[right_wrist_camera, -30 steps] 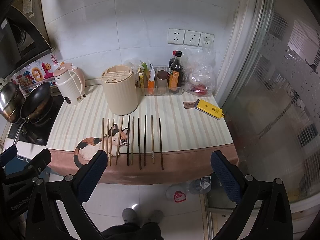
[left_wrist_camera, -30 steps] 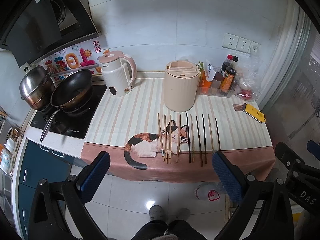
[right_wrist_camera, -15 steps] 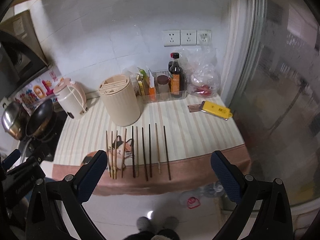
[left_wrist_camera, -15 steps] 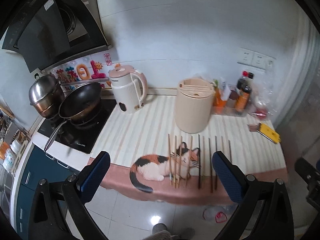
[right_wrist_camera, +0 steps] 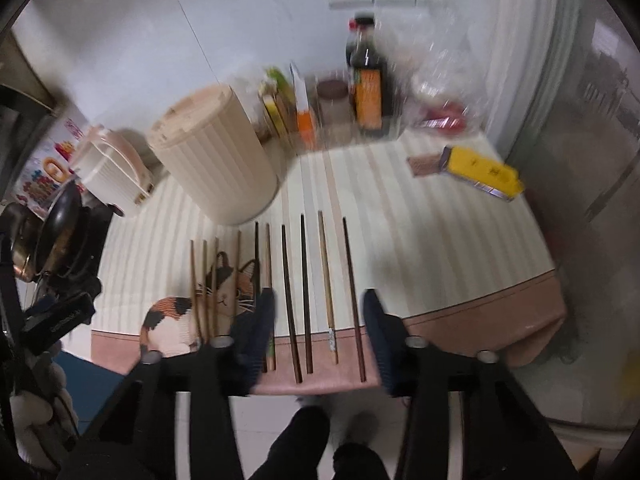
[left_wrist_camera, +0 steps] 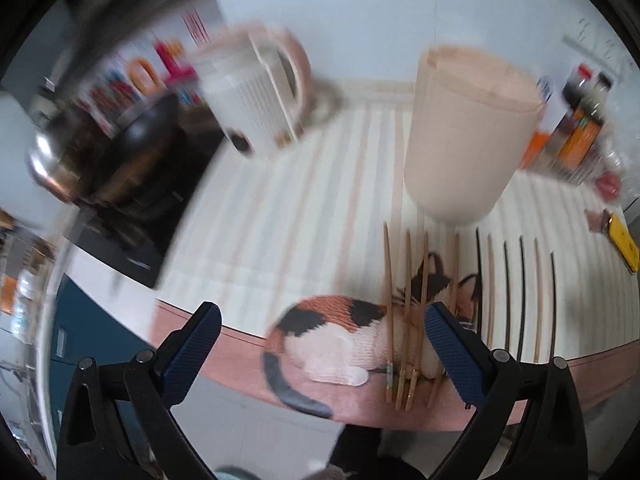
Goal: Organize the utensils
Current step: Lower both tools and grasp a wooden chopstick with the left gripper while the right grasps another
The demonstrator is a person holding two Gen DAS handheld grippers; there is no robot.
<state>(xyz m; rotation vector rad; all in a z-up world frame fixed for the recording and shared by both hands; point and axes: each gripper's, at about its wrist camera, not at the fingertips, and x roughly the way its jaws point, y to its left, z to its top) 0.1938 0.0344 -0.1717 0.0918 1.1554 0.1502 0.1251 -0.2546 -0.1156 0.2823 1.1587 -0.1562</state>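
White wall tiles are seen behind a counter [right_wrist_camera: 460, 240] covered by a striped cloth with a cat picture [left_wrist_camera: 332, 336]. At the back, a beige ribbed holder [right_wrist_camera: 216, 160] is set beside a pale kettle [left_wrist_camera: 256, 96]. Chopsticks [right_wrist_camera: 304, 292] are laid in a row at the cloth's front edge, light ones over the cat, dark ones further right. The left gripper [left_wrist_camera: 320, 332] is held wide apart above the cat, nothing between its pads. The right gripper [right_wrist_camera: 318, 316] is closing over four of the chopsticks, not yet touched.
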